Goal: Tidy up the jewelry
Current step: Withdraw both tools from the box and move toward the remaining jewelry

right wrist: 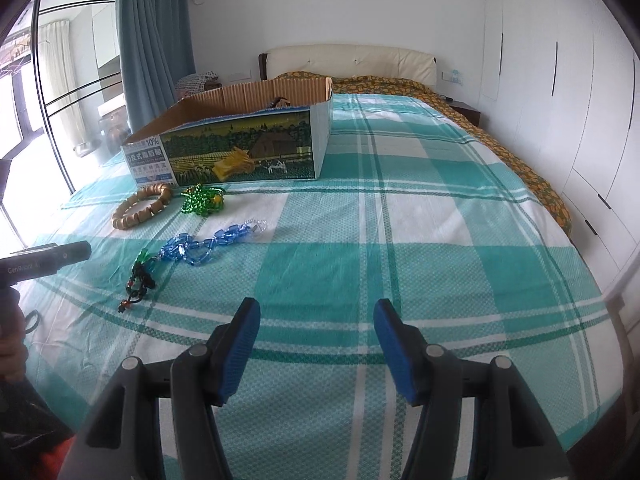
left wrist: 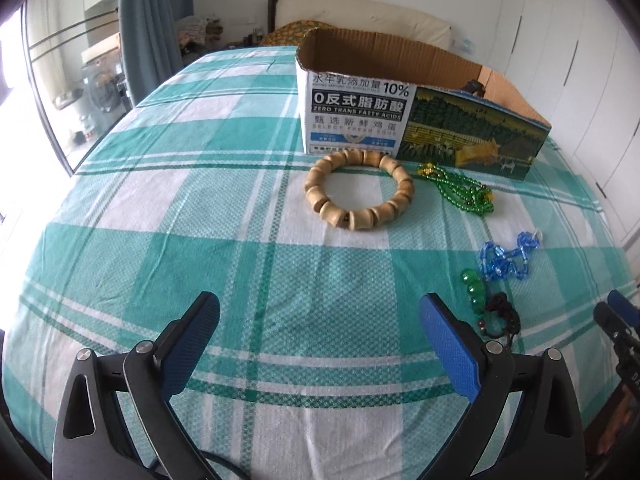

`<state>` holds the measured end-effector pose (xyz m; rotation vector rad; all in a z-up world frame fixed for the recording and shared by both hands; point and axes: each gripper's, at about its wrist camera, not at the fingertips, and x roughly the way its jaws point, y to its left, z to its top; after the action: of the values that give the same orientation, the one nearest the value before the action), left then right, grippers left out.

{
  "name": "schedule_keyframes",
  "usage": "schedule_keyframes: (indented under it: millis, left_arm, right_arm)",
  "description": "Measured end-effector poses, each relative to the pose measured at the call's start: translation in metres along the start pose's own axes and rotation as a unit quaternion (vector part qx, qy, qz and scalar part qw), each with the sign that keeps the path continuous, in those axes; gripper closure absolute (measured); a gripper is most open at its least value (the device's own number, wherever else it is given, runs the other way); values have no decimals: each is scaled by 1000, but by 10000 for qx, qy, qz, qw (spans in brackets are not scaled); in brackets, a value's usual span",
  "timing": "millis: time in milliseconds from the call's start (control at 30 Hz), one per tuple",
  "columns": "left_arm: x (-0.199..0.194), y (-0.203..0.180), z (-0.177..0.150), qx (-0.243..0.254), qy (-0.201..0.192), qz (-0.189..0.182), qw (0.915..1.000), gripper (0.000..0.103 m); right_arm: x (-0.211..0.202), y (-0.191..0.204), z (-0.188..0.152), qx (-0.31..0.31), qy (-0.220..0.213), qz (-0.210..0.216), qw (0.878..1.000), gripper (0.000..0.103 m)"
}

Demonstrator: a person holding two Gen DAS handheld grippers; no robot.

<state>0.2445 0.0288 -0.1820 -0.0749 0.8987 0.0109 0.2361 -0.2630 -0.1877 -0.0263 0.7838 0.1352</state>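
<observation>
We hold the left gripper [left wrist: 319, 314] low over the bed [left wrist: 160, 200] with its jaws released wide and nothing between them; the blue pads [left wrist: 448, 344] frame only bare checked sheet; the right gripper [right wrist: 316, 320] likewise hangs with jaws spread and empty, over a broad stretch of teal and white cloth.

Ahead of our left jaws the sheet runs free up to the wooden bead bracelet [left wrist: 359, 190], which lies flat just before the cardboard box [left wrist: 400, 120]; beside it to the right sits the green bead necklace [left wrist: 460, 188], close to the box's front wall; nearer to us, right of the left jaws, lie the blue bead strand [left wrist: 506, 258] and, touching or nearly touching it, the green charm with dark cord [left wrist: 492, 308].

From the right wrist view all four pieces sit left of our jaws; the box stands open-topped with something dark inside that we cannot make out; the right half of the bed is open out to its far edge by the white wardrobe [right wrist: 560, 80].
</observation>
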Motion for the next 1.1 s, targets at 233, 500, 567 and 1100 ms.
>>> schedule_keyframes:
  millis: [233,500,567,1100]
  left_arm:
    - [13,-6,-4,193,235,115,9995,1]
    - [14,-7,-4,242,253,143,9993,0]
    - [15,-7,-2,223,261,157,9993,0]
    - [14,-9,-7,208,260,165,9993,0]
  right_arm:
    - [8,4,-11,5,38,43,10000,43]
    - [11,10,-14,-174,-12,18,9998,38]
    - [12,13,-15,-249,-15,-20,9997,33]
    - [11,16,-19,-333,-40,-103,9994,24]
